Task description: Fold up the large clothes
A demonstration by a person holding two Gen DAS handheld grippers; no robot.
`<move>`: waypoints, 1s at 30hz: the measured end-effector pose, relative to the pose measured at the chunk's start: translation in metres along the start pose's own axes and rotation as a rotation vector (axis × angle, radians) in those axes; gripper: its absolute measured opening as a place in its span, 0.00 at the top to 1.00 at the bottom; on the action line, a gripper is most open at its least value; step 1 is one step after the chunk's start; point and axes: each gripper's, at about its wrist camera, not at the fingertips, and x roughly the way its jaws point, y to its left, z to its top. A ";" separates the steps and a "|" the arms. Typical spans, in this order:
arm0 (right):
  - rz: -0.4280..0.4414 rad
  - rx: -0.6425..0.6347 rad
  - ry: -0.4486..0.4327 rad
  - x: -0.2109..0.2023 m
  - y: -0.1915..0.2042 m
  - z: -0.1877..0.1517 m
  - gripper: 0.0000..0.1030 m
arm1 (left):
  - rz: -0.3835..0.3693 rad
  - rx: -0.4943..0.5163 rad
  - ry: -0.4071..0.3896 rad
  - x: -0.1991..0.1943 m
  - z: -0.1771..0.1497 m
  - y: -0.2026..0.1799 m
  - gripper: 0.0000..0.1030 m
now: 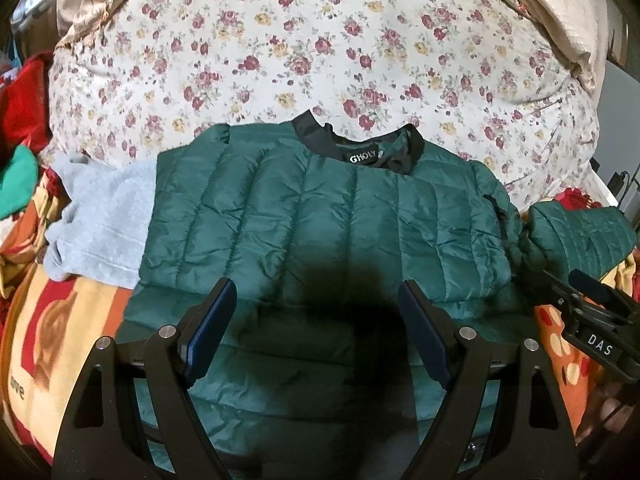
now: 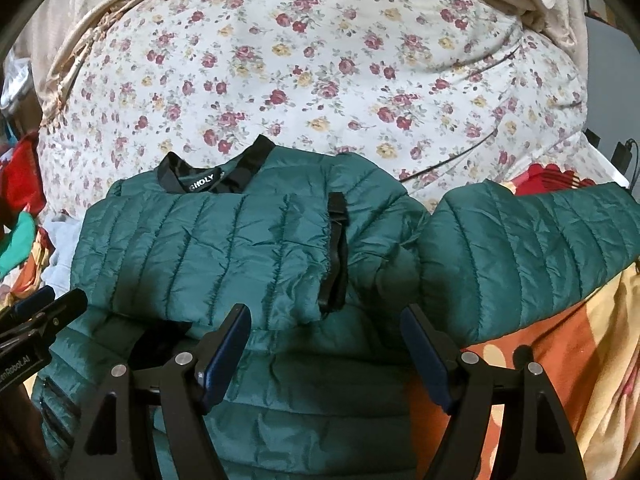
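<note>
A dark green quilted puffer jacket [image 1: 320,220] lies on the bed, collar with a black label [image 1: 362,159] at the far side. One flap is folded over the body, and a sleeve [image 1: 580,236] sticks out to the right. My left gripper [image 1: 316,300] is open and empty just above the jacket's near part. In the right wrist view the jacket [image 2: 224,248] fills the middle and the sleeve [image 2: 532,248] stretches right. My right gripper [image 2: 326,326] is open and empty over the jacket's right side, near the black zipper strip [image 2: 334,252].
A floral quilt [image 1: 320,48] bulges behind the jacket. A light grey garment [image 1: 100,220] lies left of it on an orange patterned blanket [image 1: 52,328]. Red and green clothes [image 1: 20,140] pile at the far left. The right gripper's body [image 1: 596,320] shows at the right edge.
</note>
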 end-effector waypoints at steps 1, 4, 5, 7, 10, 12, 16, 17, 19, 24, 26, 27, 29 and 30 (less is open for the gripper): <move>-0.001 0.001 0.001 0.001 -0.001 0.000 0.27 | -0.001 -0.003 0.002 0.002 0.000 0.001 0.19; -0.007 0.002 0.003 0.003 -0.003 0.000 0.27 | -0.001 -0.010 0.005 0.005 0.000 0.001 0.19; -0.009 0.003 0.005 0.004 -0.005 0.000 0.27 | -0.003 -0.013 0.007 0.006 -0.001 0.002 0.19; -0.013 0.007 0.009 0.007 -0.007 0.000 0.27 | -0.005 -0.018 0.013 0.009 0.000 0.003 0.19; -0.022 0.015 0.016 0.011 -0.012 0.000 0.27 | -0.006 -0.024 0.021 0.013 -0.001 0.004 0.19; -0.029 0.022 0.020 0.013 -0.015 0.000 0.27 | -0.007 -0.027 0.029 0.017 -0.001 0.005 0.19; -0.037 0.030 0.029 0.019 -0.022 0.002 0.27 | -0.008 -0.037 0.043 0.023 -0.002 0.007 0.19; -0.041 0.030 0.031 0.020 -0.023 0.002 0.27 | -0.009 -0.040 0.044 0.024 -0.002 0.008 0.19; -0.048 0.031 0.032 0.023 -0.026 0.003 0.27 | -0.011 -0.045 0.046 0.025 -0.001 0.009 0.19; -0.073 0.057 0.032 0.027 -0.045 0.008 0.27 | -0.020 -0.063 0.031 0.024 0.000 0.014 0.19; -0.093 0.086 0.025 0.027 -0.062 0.011 0.27 | -0.021 -0.066 0.032 0.024 0.001 0.015 0.19; -0.112 0.097 0.021 0.027 -0.070 0.012 0.27 | -0.021 -0.068 0.034 0.025 0.001 0.016 0.19; -0.146 0.115 0.008 0.025 -0.086 0.016 0.27 | -0.020 -0.075 0.035 0.026 0.001 0.019 0.19; -0.160 0.132 0.002 0.025 -0.097 0.017 0.27 | -0.020 -0.079 0.037 0.027 0.001 0.019 0.19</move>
